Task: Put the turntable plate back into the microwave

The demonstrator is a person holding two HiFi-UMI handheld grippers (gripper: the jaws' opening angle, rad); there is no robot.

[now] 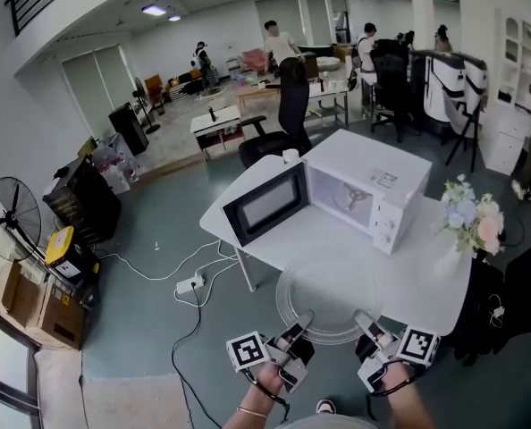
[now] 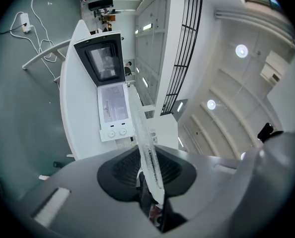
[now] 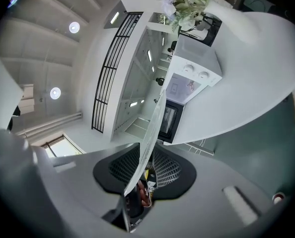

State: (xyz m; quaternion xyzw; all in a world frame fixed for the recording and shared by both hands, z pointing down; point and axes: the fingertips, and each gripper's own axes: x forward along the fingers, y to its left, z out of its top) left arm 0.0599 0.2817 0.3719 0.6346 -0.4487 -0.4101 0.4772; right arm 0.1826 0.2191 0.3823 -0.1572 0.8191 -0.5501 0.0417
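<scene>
Clear turntable plate (image 1: 330, 300), white microwave (image 1: 379, 175), white table (image 1: 417, 271), teal floor (image 1: 149, 324)

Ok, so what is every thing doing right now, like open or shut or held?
Microwave door: open, swung out to the left.
Microwave: no plate inside.
Turntable plate: held flat over the table, in front of the microwave.
Left gripper: shut on the plate's near rim.
Right gripper: shut on the plate's near rim.
Flowers: upright at the table's right end.

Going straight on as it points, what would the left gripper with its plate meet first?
Probably the microwave, at its open front, plate edge first; the table between shows nothing, but depth is unclear.
</scene>
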